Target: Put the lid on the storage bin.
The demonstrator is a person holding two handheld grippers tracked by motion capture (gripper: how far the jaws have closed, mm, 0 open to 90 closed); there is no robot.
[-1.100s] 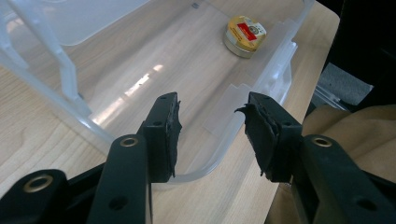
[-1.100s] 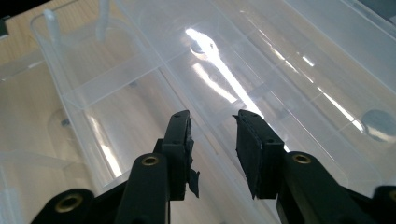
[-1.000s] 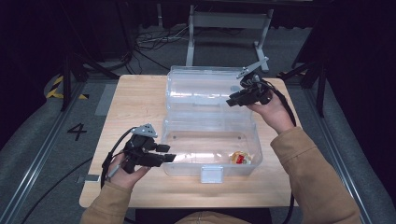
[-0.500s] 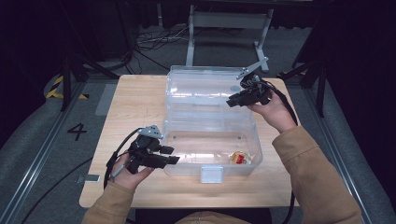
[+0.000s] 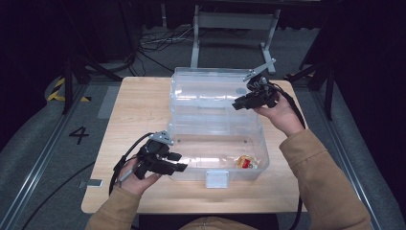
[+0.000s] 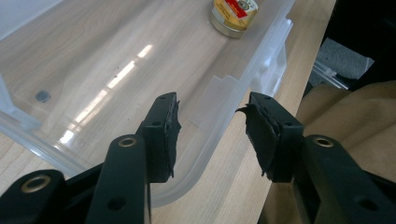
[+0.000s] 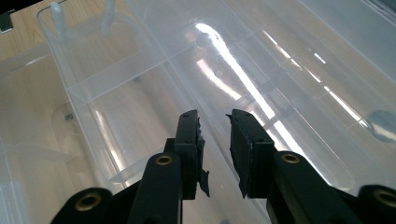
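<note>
L gripper [image 5: 179, 162] sits at the near left corner of the clear plastic box [image 5: 218, 143], jaws well apart. In the left gripper view the box's front rim runs btwn the two jaws, pads not pressing on it, nothing gripped. R gripper [image 5: 238, 104] hangs over the right part of the open lid [image 5: 206, 93]; jaws have just been closing to a narrow gap. In the right gripper view the lid's edge seems to lie in that gap, but can't tell whether the pads bite on it.

Box is see-through w/ a latch tab at front centre; it stands mid table [image 5: 139, 110], lid swung back and leaning away from the person. Inside, near the front right corner, a small jar [image 5: 245, 162] w/ red and yellow label stands on the box floor, well apart from both grippers.
</note>
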